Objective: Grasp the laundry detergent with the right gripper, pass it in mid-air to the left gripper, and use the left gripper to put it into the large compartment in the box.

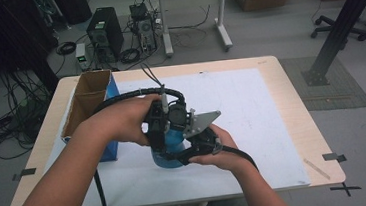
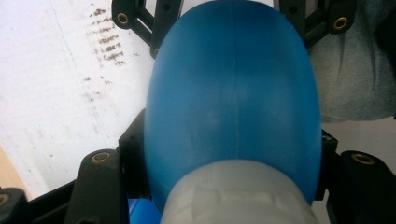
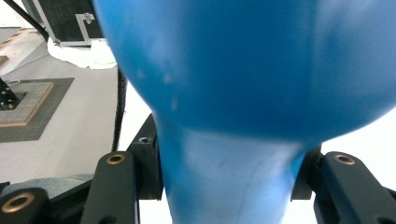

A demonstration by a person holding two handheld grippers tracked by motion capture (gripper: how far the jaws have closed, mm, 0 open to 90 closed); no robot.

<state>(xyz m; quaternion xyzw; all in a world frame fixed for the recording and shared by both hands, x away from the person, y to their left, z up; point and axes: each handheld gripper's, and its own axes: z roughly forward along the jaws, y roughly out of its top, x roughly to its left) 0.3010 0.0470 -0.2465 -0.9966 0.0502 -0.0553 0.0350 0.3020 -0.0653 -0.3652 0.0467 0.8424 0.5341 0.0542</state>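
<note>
Two grippers meet on one blue bottle (image 1: 171, 149) near the six o'clock edge of the white mat (image 1: 251, 107), a little toward seven. From the high view, the left gripper (image 1: 163, 137) comes in from nine o'clock over the bottle, and the right gripper (image 1: 197, 144), with its grey three-cornered plate (image 1: 202, 123) on top, comes in from three o'clock, the two nearly touching above the bottle. In the left gripper view, the black jaws are clamped on the bottle's rounded blue body (image 2: 233, 102), one at each flank, just above a pale ribbed cap (image 2: 238, 196) that sits at six o'clock in that picture. In the right gripper view, the jaws are pressed tight on the narrower blue part (image 3: 229, 177), with the wide belly swelling above at twelve o'clock. An open cardboard box (image 1: 88, 99) with a blue side stands at nine o'clock of the bottle, near the table's (image 1: 290, 88) left edge. Black cables (image 1: 135, 94) loop from the grippers across the mat toward twelve o'clock.
</note>
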